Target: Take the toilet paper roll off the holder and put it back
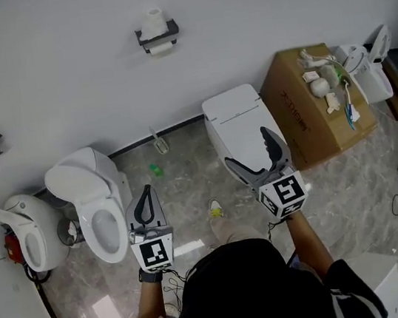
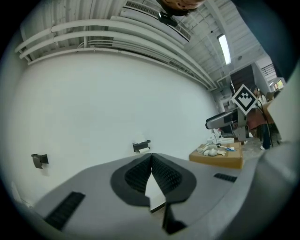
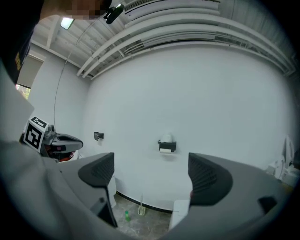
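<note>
Roll's up on the wall, nobody's touching it yet

Head view: toilet paper roll (image 1: 155, 23) sits on its holder (image 1: 158, 39), well apart from both claws. Left gripper view: left gripper (image 2: 151, 161) pressed together on nothing, probably just idle. Right gripper view: right gripper (image 3: 150, 171) spread wide with the roll framed between its jaws, likely lining up the grab.

Marbled floor (image 1: 188, 182) bears an open toilet (image 1: 96, 208), a closed toilet (image 1: 243, 129), a cardboard box (image 1: 304, 112), a green bottle (image 1: 156, 170)
</note>
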### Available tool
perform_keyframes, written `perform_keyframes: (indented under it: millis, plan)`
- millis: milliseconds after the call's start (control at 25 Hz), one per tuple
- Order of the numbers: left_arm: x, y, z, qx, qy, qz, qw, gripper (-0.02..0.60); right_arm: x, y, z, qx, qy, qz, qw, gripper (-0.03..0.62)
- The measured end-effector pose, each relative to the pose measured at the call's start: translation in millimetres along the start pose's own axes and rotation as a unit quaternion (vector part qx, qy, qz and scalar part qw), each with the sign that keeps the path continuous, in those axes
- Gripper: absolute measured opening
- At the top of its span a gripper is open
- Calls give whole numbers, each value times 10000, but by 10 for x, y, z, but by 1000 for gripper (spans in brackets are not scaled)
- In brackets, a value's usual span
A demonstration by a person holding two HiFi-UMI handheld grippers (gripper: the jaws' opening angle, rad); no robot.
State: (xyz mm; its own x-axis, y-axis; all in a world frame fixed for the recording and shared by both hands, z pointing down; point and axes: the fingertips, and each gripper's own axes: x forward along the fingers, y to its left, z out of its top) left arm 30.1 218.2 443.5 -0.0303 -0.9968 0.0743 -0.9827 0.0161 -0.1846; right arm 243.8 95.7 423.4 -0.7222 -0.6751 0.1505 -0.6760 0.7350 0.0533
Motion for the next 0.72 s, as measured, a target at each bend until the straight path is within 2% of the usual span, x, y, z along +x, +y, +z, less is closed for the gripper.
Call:
perform_keyframes:
  millis: [80,200,360,480,720]
  plan:
    - [328,74,7,-69,112,58,9999,11,315,-169,56,14,-47,72,10000,492]
    - [818,131,188,-169,15,120,9998,11,681,-446,166,17,-120,141,9998,492]
    - [1357,241,356,-54,-38,188,9998,11,1122,-823,225,-4,-173,121,9998,492]
    - [1609,374,410,32,-54,314,9995,11,1431,-999,228,55,-195,156,9997,492]
    - [1896,632,339,-97,34,593,9982,11,1917,-1138,301,-23,-164,326,9993,492]
